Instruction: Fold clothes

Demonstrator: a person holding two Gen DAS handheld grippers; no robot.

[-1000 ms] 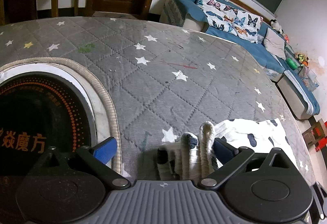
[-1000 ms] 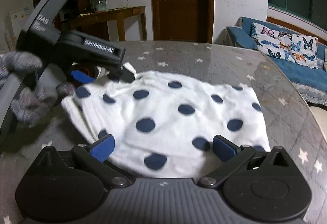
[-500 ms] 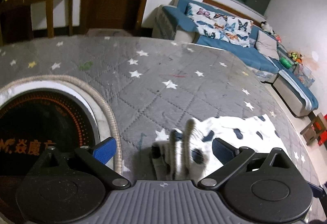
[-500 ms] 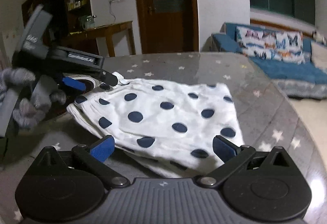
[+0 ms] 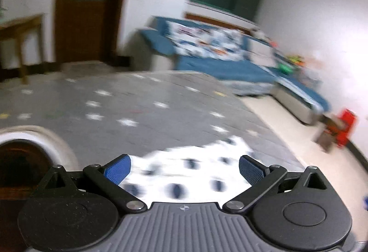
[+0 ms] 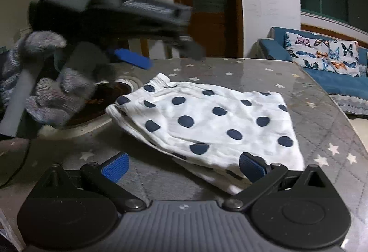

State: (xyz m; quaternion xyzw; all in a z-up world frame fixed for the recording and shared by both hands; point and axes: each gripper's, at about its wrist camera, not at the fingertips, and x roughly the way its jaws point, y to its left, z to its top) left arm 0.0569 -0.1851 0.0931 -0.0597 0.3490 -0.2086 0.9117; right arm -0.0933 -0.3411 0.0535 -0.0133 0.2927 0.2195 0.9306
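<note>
Both grippers stand with their blue-padded fingers spread wide and nothing between them. From the right wrist view, the right gripper (image 6: 184,165) hovers low at the near edge of the polka-dot garment (image 6: 207,123), its right pad just over the cloth's near corner, while its left pad sits over bare tablecloth (image 6: 322,127). The left gripper (image 6: 158,56) hangs blurred in the air above and to the left of the garment, gripped by a hand in a grey knitted glove (image 6: 53,95).

The garment, white with navy dots, lies folded flat in stacked layers on the grey star-print tablecloth. Its long axis runs from the gathered waistband end at far left, beside the round inset (image 6: 110,100) in the table, to the near right corner.

Only the right wrist view gives that outline sharply. In the left wrist view everything is smeared; the left gripper (image 5: 184,169) is above the garment (image 5: 191,173), and beyond lie the tablecloth (image 5: 161,100), a blue sofa (image 5: 230,61), a wooden door (image 5: 89,8).
</note>
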